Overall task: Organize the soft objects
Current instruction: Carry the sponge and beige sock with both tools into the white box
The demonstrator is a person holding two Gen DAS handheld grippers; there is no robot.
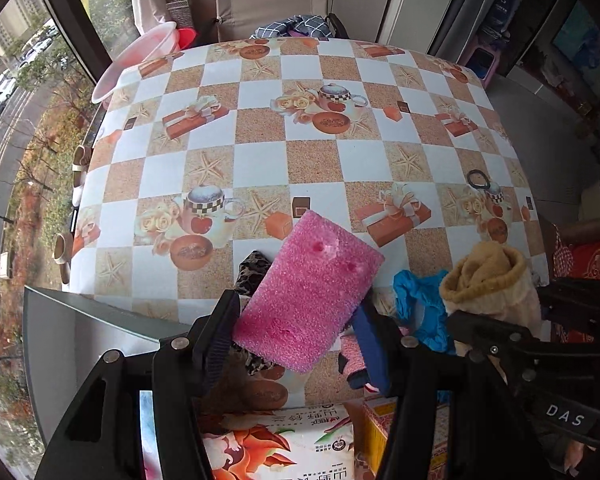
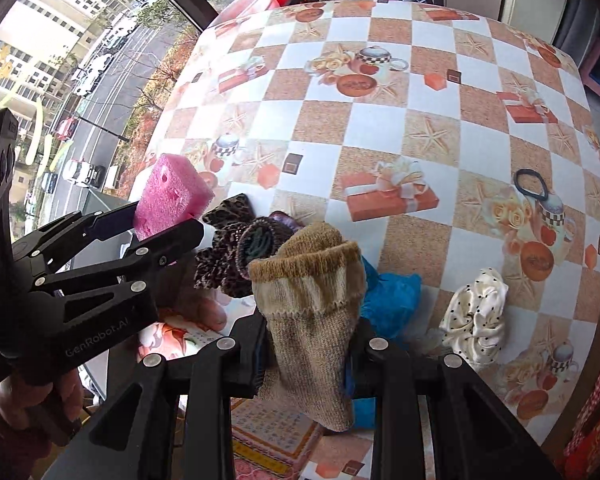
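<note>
Your left gripper clamps the pink sponge between its pads above the table; your right gripper pinches the beige sock, lifted alongside.

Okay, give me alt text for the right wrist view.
The right tongs pinch a beige sock above a checkered tablecloth. On the left, the left tongs hold a pink sponge; scrunchies and a blue cloth lie below.

A table in a checked printed cloth carries a black hair tie at right, a cream dotted scrunchie lower right, and a blue cloth near centre.
</note>
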